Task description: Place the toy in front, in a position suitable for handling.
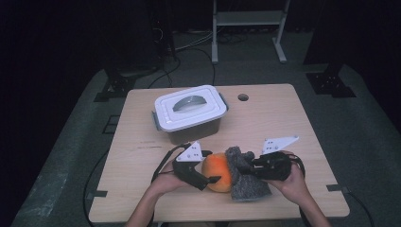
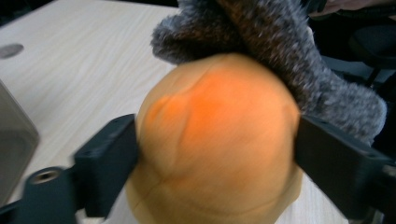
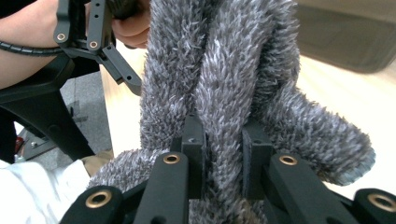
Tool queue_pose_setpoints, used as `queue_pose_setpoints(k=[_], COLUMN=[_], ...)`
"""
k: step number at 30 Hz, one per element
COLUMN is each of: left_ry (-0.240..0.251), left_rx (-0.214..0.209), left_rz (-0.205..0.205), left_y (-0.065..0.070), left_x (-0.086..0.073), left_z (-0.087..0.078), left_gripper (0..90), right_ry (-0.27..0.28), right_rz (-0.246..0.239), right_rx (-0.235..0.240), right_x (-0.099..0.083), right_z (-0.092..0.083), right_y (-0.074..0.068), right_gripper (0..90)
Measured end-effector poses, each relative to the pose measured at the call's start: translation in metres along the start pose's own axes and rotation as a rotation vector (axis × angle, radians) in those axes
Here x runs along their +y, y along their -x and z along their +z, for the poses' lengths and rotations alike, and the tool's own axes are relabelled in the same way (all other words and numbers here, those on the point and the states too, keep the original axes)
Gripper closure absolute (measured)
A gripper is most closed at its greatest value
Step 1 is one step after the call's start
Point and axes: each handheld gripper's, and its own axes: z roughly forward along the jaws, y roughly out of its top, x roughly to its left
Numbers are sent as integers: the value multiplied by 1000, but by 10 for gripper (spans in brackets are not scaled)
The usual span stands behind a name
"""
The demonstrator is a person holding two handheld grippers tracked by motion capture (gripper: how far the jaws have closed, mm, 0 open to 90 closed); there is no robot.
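Note:
An orange soft ball [image 1: 216,171] [image 2: 219,140] rests on the wooden table [image 1: 283,123] near its front edge. My left gripper [image 1: 212,176] [image 2: 217,154] reaches around it from the left. Its jaws stand wide, one at each side of the ball, close against it with no dent showing. A grey fuzzy cloth [image 1: 246,178] [image 2: 280,56] drapes over the ball's right side and down onto the table. My right gripper [image 1: 250,164] [image 3: 223,140] is shut on a fold of this cloth [image 3: 224,70] and holds it against the ball.
A box with a white lid [image 1: 189,112] stands behind the ball, left of centre; its corner [image 2: 14,140] shows in the left gripper view. A cable hole [image 1: 243,97] lies at the table's far edge. A metal frame [image 1: 248,28] stands on the floor beyond.

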Motion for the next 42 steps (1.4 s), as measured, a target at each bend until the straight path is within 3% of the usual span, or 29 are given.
queue_pose_setpoints(k=[3, 7, 11, 15, 18, 21, 24, 28, 34, 40, 42], left_ry=[10, 14, 14, 8, -19, -24, -29, -18, -6, -5, 0], left_rx=[-50, -33, -21, 10, 18, 9, 12, 7, 5, 8, 13], left_rz=[-49, -7, 7, 49, 97, 128, 133, 110, 94, 105, 93], left_y=[-6, -3, -2, 2, 8, 13, 14, 10, 8, 11, 10], left_x=[-9, -8, -6, 0, 3, 4, 4, 2, 2, 3, 3], left_z=[3, -1, -5, -10, -8, -3, -2, -3, -6, -4, -5], left_gripper=[99, 268, 327, 354, 364, 368, 369, 371, 373, 372, 375], right_ry=[-7, -35, -84, -50, 21, 59, 20, 20, -14, 12, 5], right_rz=[6, 24, 39, 47, 23, -10, -26, 19, 48, -29, -24], right_rx=[10, 40, 0, 13, 29, 36, 28, 60, 38, 12, 12], right_x=[-3, -8, -16, -15, -4, 6, 6, -5, -14, 2, 1], right_z=[0, 1, -2, -8, -14, -14, -4, 0, -6, -9, -6], right_y=[2, 7, 15, 17, 9, -3, -7, 4, 13, -4, -3], right_gripper=[749, 749, 748, 749, 750, 750, 749, 749, 749, 749, 748])
